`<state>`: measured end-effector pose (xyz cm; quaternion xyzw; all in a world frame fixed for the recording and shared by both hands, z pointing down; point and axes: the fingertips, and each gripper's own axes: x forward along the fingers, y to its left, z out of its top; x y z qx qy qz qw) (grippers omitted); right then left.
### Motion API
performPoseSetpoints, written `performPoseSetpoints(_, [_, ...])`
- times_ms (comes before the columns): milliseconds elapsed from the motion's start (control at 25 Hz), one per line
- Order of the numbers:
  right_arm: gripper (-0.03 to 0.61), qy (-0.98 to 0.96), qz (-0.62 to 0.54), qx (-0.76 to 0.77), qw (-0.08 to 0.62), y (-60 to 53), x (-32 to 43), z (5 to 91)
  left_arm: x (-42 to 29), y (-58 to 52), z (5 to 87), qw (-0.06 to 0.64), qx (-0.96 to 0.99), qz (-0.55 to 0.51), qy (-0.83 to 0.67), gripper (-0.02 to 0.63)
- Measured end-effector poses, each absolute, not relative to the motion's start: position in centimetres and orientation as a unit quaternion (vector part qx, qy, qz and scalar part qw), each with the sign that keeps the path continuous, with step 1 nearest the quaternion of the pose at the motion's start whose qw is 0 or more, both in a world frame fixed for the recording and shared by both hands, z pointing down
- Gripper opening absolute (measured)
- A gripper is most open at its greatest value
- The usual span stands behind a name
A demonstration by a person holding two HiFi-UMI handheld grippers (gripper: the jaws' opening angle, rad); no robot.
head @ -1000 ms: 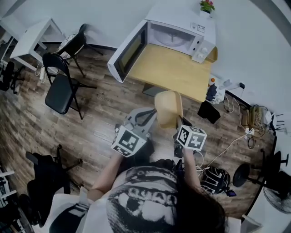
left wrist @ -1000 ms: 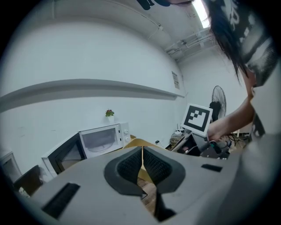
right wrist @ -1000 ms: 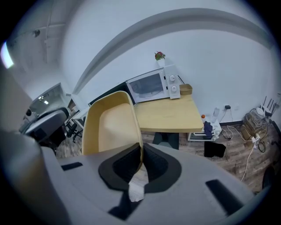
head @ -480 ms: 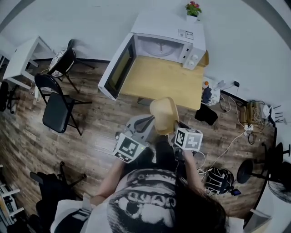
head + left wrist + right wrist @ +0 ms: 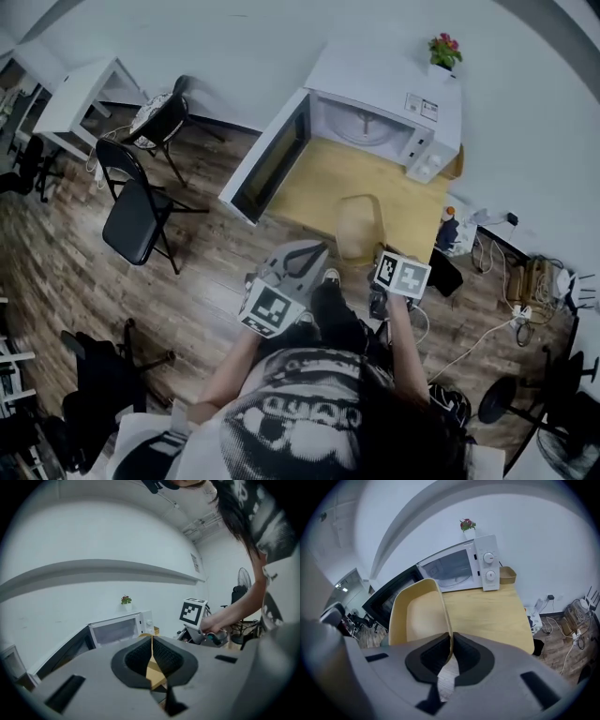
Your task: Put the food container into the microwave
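Note:
A tan food container (image 5: 359, 227) (image 5: 417, 616) hangs over the near part of the wooden table (image 5: 309, 187) (image 5: 492, 613). My right gripper (image 5: 378, 256) (image 5: 451, 645) is shut on the container's right rim. The white microwave (image 5: 380, 127) (image 5: 457, 566) (image 5: 122, 627) stands at the table's far end, its door (image 5: 269, 157) (image 5: 386, 601) swung wide open to the left and its cavity bare. My left gripper (image 5: 298, 260) (image 5: 152, 660) is shut with nothing in it, held near the table's front edge, left of the container.
A potted plant (image 5: 443, 49) sits on the microwave and a small wooden box (image 5: 507, 575) beside it. Two black chairs (image 5: 139, 202) and a white side table (image 5: 80, 94) stand to the left. Cables and a power strip (image 5: 514, 281) lie on the floor at right.
The container and my right gripper have moved forward, from in front of the table to above its near part. The left gripper followed alongside, still shut.

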<state>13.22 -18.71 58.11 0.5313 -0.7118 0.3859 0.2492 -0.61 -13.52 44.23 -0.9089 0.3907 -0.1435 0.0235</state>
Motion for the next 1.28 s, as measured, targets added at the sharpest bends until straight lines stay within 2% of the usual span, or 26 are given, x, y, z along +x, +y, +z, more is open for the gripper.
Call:
performPoseSetpoints(360, [0.015,-0.709,0.412,0.520,0.238,-29.7,13.2,60.3,0.9,-22.4,43.9,0.034,-0.898,-0.154,0.410,0.008])
performPoseSetpoints(560, [0.015,-0.701,0.439,0.514,0.226,-33.6,13.1,61.8,1.4,-25.2,44.8,0.040,-0.892,-0.193,0.407,0.008])
performPoseSetpoints(920, [0.015,-0.660,0.470,0.544,0.218,-38.3,12.5,62.8,1.2,-28.2,44.2,0.045,-0.901,-0.191,0.386,0.008])
performPoseSetpoints(1280, [0.014,-0.597,0.521,0.591,0.153,-41.9,10.8,63.1,-0.8,-29.9,43.8,0.052,-0.930,-0.189,0.310,0.008])
